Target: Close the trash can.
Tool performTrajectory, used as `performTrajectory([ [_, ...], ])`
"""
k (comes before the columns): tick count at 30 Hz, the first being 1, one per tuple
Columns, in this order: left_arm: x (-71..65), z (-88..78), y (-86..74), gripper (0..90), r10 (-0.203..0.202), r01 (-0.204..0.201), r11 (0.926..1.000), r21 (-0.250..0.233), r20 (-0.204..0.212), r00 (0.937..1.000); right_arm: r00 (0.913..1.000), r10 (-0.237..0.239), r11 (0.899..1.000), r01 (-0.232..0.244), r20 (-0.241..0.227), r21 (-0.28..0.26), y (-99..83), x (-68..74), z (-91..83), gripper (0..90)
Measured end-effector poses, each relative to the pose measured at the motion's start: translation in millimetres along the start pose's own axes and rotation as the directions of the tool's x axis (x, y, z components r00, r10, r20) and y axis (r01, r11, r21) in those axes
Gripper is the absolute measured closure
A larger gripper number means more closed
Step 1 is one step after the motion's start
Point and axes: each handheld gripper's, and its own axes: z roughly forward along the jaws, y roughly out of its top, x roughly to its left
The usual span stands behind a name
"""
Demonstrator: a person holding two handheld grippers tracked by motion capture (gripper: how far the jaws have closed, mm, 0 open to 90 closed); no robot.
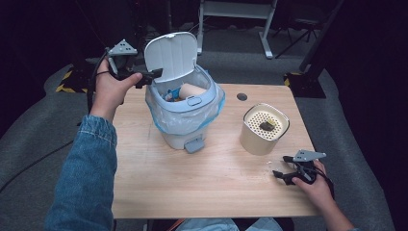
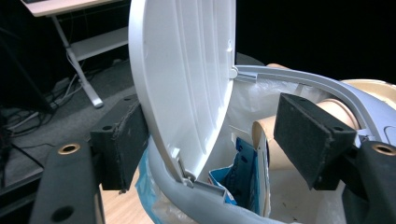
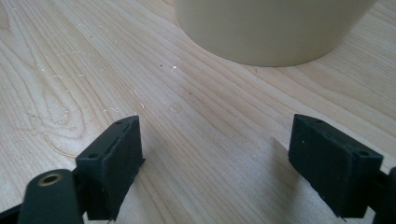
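The light wooden table point(image 1: 202, 183) has a rectangular top with visible grain and a small dark round hole point(image 1: 242, 96) near its far edge. On it stands a grey plastic bin with a blue bag liner point(image 1: 185, 113), left of the middle. To its right stands a cream round container with a perforated top point(image 1: 264, 129).

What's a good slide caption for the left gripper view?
Open hand-held gripper straddling the raised lid of a lined bin.

Small dark lump point(image 1: 267, 126) on cream canister point(image 1: 262, 139), too small to identify
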Motion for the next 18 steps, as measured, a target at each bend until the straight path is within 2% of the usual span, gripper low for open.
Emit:
performTrajectory([
  [3,-0.5,-1.1,0.8,26.9,-0.013,0.013,0.9999,-0.006,0.008,0.9999,1.0,0.0,1.0,0.0,0.0,0.0,0.0,0.0,0.0,17.6],
  [6,-2.3,-3.4,1.3,27.5,-0.018,0.019,0.9998,-0.009,0.033,0.9993,1.0,0.0,1.0,0.0,0.0,0.0,0.0,0.0,0.0,17.6],
  [11,-13.5,-8.4,3.3,27.8,0.032,-0.033,0.9994,0.012,0.067,0.9972,1.0,0.0,1.0,0.0,0.0,0.0,0.0,0.0,0.0,17.6],
  [15,-25.3,-11.3,4.0,29.9,0.043,-0.041,0.9989,-0.023,0.118,0.9921,1.0,0.0,1.0,0.0,0.0,0.0,0.0,0.0,0.0,17.6],
  [18,-33.8,-10.8,4.3,30.3,0.058,-0.055,0.9981,-0.028,0.142,0.9881,1.0,0.0,1.0,0.0,0.0,0.0,0.0,0.0,0.0,17.6],
])
